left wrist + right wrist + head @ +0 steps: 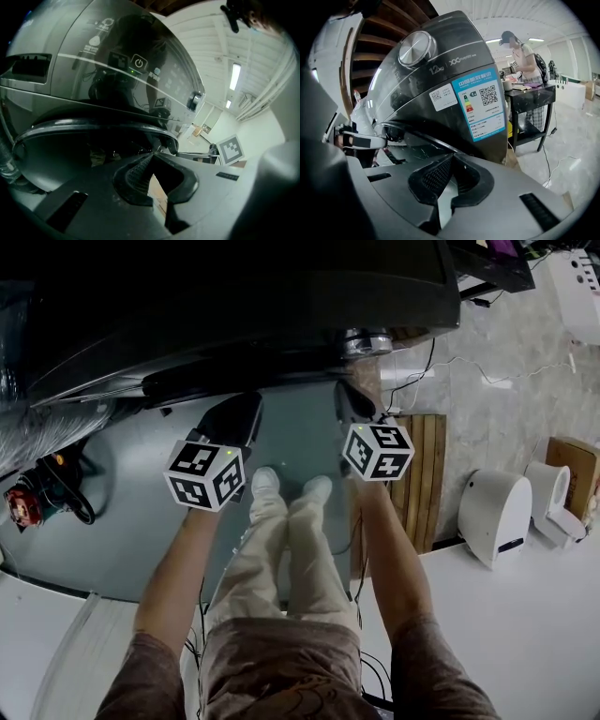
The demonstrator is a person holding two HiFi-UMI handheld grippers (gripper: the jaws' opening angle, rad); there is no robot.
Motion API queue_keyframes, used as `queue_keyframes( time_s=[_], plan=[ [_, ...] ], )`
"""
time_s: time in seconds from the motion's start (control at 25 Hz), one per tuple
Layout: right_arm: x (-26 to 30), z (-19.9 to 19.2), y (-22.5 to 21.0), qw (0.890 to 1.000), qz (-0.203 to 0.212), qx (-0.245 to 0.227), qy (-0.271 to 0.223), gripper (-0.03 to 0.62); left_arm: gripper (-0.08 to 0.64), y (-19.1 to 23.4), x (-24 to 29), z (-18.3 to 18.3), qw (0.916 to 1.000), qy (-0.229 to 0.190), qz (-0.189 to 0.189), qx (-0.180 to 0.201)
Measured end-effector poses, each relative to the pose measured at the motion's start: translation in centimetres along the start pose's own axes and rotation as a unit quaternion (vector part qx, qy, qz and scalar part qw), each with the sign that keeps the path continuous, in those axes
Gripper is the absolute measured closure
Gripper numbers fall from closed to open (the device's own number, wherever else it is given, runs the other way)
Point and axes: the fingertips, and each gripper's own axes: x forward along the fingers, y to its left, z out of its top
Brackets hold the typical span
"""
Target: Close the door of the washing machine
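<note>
Grey washing machine point(454, 70) stands right in front of both pairs of jaws, its round door point(93, 125) just past their tips. The left gripper point(152, 157) and right gripper point(451, 157) are both squeezed tight together, holding nothing.

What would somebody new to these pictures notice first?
The dark grey washing machine fills both gripper views, with a silver dial near its top and a blue-edged label below that. The left gripper and right gripper, both shut and empty, point at its front. In the right gripper view, a person stands behind at a black table.
</note>
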Motion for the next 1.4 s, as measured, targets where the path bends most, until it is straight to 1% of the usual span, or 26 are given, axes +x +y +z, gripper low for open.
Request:
queue_keyframes(
  time_s=[0.12, 0.2, 0.32, 0.4, 0.52, 0.68, 0.8, 0.92, 1.04, 1.2, 1.32, 1.4],
  plan=[
    [-0.1, -0.1, 0.0, 1.0, 0.005, -0.01, 0.009, 0.592, 0.558, 0.0, -0.1, -0.1, 0.9999, -0.003, 0.002, -0.01],
    [-0.6, 0.4, 0.4, 1.0, 0.009, -0.016, 0.005, 0.592, 0.558, -0.2, -0.3, 0.3, 0.9998, -0.009, 0.004, -0.015],
    [-1.9, 2.2, 1.9, 0.999, 0.022, -0.023, -0.014, 0.592, 0.558, -0.9, -1.1, 1.6, 0.9997, -0.025, 0.002, -0.001],
    [-3.3, 3.5, 3.3, 0.999, 0.031, -0.036, -0.023, 0.592, 0.558, -1.6, -1.9, 2.9, 0.9993, -0.036, 0.0, 0.008],
    [-6.5, 6.4, 5.7, 0.997, 0.044, -0.055, -0.036, 0.592, 0.558, -3.3, -4.0, 5.1, 0.9986, -0.051, -0.002, 0.014],
    [-10.7, 11.7, 8.5, 0.994, 0.055, -0.062, -0.068, 0.592, 0.558, -5.9, -7.6, 9.1, 0.9965, -0.076, -0.007, 0.033],
    [-14.2, 15.6, 10.4, 0.991, 0.063, -0.076, -0.091, 0.592, 0.558, -8.6, -10.1, 12.2, 0.9946, -0.092, -0.015, 0.045],
    [-17.8, 18.6, 12.5, 0.987, 0.076, -0.089, -0.108, 0.592, 0.558, -11.3, -12.9, 14.8, 0.993, -0.104, -0.021, 0.052],
    [-21.1, 21.0, 14.1, 0.984, 0.083, -0.102, -0.122, 0.592, 0.558, -13.5, -15.4, 17.1, 0.9913, -0.115, -0.028, 0.058],
    [-24.8, 23.0, 15.7, 0.979, 0.09, -0.12, -0.137, 0.592, 0.558, -15.8, -17.9, 19.7, 0.9894, -0.116, -0.047, 0.073],
    [-27.3, 24.7, 16.8, 0.975, 0.094, -0.138, -0.149, 0.592, 0.558, -17.6, -19.8, 21.8, 0.9854, -0.126, -0.065, 0.094],
    [-29.2, 25.7, 17.1, 0.972, 0.09, -0.14, -0.163, 0.592, 0.558, -19.0, -21.2, 22.8, 0.9823, -0.134, -0.079, 0.104]
  ],
)
